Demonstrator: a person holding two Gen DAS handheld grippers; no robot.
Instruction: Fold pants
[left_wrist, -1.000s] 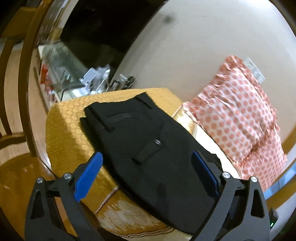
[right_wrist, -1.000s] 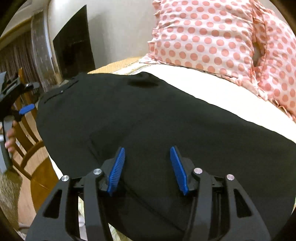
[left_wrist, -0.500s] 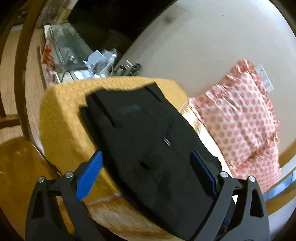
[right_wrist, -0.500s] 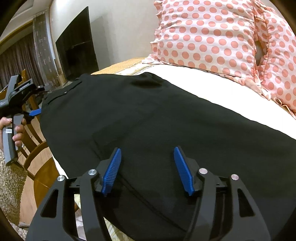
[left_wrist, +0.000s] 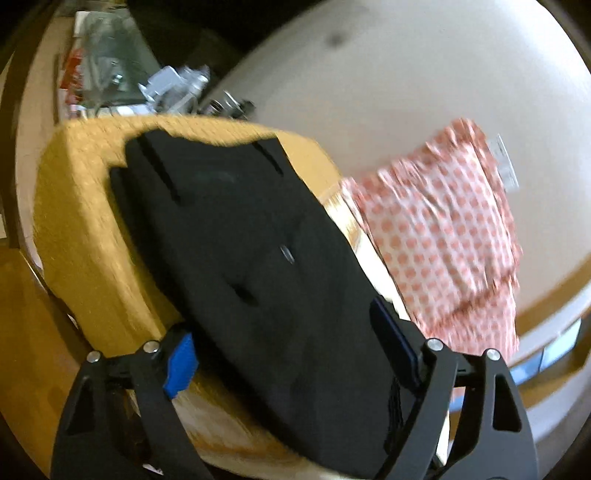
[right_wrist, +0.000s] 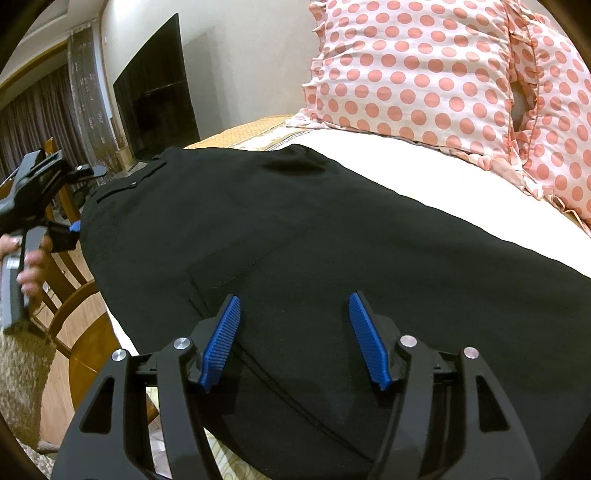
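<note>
Black pants (right_wrist: 295, 236) lie flat on the bed, waistband toward the far left end. In the left wrist view the pants (left_wrist: 251, 266) stretch from the waistband at the top down between my fingers. My left gripper (left_wrist: 288, 343) is open, its jaws straddling the pants' width near the bed's edge; the left pad is partly hidden behind the cloth. It also shows in the right wrist view (right_wrist: 55, 206), held in a hand at the pants' left edge. My right gripper (right_wrist: 295, 339) is open and empty just above the pants' leg part.
A polka-dot pillow (right_wrist: 443, 74) leans on the wall behind the pants. The bed has a yellow cover (left_wrist: 81, 206) and a white sheet (right_wrist: 424, 177). A wooden chair (right_wrist: 70, 295) stands at the bed's left side. A dark TV (right_wrist: 155, 92) hangs beyond.
My left gripper has moved in toward the pants and now straddles their edge. My right gripper has drawn slightly back and opened a little wider.
</note>
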